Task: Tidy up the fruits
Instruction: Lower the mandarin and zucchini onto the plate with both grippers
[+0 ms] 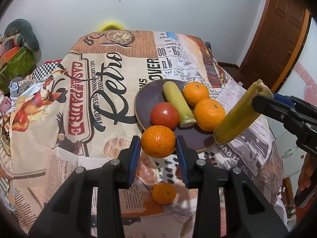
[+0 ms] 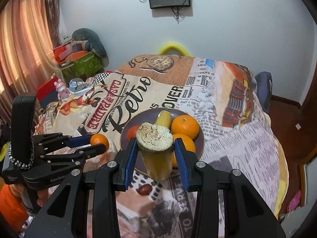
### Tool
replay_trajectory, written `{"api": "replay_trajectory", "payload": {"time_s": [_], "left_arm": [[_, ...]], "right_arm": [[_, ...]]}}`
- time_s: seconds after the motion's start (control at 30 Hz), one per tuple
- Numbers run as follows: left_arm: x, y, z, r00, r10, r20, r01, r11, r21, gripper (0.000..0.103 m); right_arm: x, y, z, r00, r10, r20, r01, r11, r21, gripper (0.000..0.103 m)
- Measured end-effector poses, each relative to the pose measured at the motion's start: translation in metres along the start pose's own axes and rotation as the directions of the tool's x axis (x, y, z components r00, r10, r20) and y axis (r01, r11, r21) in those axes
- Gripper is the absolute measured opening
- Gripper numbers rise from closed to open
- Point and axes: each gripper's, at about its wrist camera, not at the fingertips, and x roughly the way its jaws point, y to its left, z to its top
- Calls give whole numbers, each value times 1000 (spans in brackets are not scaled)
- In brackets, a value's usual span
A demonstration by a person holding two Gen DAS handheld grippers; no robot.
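The left gripper [image 1: 158, 146] fingers are clamping an orange [image 1: 158, 141] above the near edge of the plate [image 1: 145, 97]. The right gripper [image 2: 156, 154] fingers are gripping a yellow stalk piece [image 2: 157, 158], tilted over the plate's near right rim. A small orange [image 1: 164, 193] is lying on the table [image 1: 95, 91] near its front edge.

Both wrist views look down closely, sharing the plate [image 1: 142, 99].
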Motion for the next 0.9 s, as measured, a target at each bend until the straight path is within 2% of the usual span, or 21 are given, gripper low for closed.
{"api": "replay_trajectory", "payload": {"time_s": [0.5, 0.9], "left_arm": [[22, 18, 27, 1000, -7, 22, 7, 1000, -30, 36], [46, 17, 55, 999, 18, 34, -18, 1000, 5, 36]], "right_arm": [[43, 0, 27, 999, 8, -33, -9, 1000, -17, 35], [89, -23, 44, 996, 54, -67, -48, 995, 86, 34]]}}
